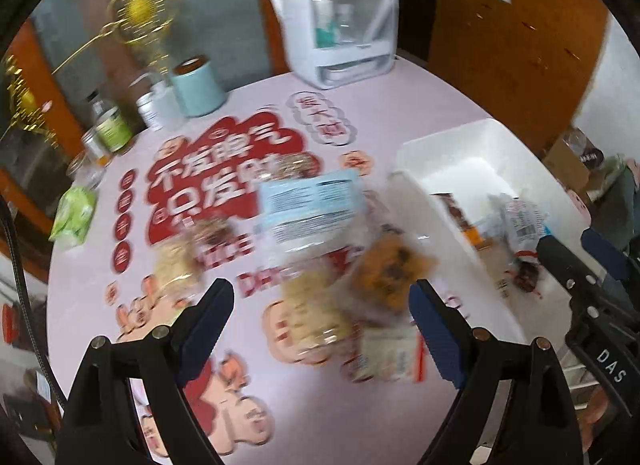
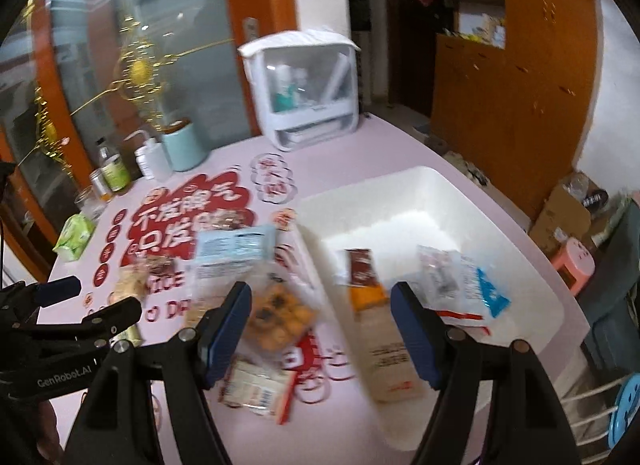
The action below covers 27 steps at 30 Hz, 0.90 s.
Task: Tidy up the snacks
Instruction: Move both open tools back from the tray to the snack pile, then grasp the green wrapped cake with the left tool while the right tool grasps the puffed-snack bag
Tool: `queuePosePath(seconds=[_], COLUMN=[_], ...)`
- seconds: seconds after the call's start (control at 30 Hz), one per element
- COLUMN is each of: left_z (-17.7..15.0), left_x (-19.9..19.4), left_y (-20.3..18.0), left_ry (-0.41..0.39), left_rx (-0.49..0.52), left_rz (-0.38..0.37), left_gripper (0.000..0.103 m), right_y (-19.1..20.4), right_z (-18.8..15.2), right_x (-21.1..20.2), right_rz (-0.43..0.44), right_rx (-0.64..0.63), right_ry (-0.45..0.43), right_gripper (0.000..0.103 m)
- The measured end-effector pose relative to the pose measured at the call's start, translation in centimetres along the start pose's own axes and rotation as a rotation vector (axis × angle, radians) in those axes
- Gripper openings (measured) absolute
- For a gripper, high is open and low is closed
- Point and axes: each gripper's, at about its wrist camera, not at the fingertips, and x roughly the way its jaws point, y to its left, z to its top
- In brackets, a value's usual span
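Observation:
Several snack packs lie in a blurred heap on the pink table: a light blue pack (image 1: pixel 310 201) (image 2: pixel 236 249), a clear bag of orange-brown cakes (image 1: pixel 386 277) (image 2: pixel 278 315), and pale biscuit bags (image 1: pixel 310 305). A white bin (image 1: pixel 460 149) (image 2: pixel 400 189) stands to their right, holding a brown-and-orange carton (image 2: pixel 368 297) and a clear wrapper with a blue end (image 2: pixel 464 281). My left gripper (image 1: pixel 322 317) hangs open above the heap, nothing between its fingers. My right gripper (image 2: pixel 320 329) is open too, straddling the bin's left wall, empty.
At the back stand a white cabinet with a clear front (image 1: pixel 340 29), a teal pot (image 1: pixel 198 87), bottles and jars (image 1: pixel 108 125), and a green tissue pack (image 1: pixel 74 217). A pink stool (image 2: pixel 574 261) and cardboard boxes sit beyond the table's right edge.

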Motion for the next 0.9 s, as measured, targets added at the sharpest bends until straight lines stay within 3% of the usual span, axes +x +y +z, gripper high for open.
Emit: queuePosePath(seconds=[0.2,0.33,0.6,0.9], left_z=[-2.6,-4.1,-6.5,-9.4], left_x=[-1.6,-2.0,-1.2,2.6], left_y=[7.2,11.2,16.5,18.5], left_ry=[-0.020,-0.027,-0.016,0.054], left_rx=[-0.079,-0.132,-0.205,-0.225], left_rz=[0.038,0.050,0.051,0.038], left_gripper=[0.088,0.088,0.088,0.088], right_y=[5.1,7.4,8.0,10.0], right_z=[-0.4,-1.2,-3.1,-6.3], right_x=[-1.0,-0.8,2.1,5.5], right_rz=[0.026,0.093,0.233,0.154], right_rx=[-0.052,-0.063,-0.006,-0.145], right_ry=[-0.036,-0.038,0.063,0.200], right_gripper=[0.073,0.073,0.073,0.073])
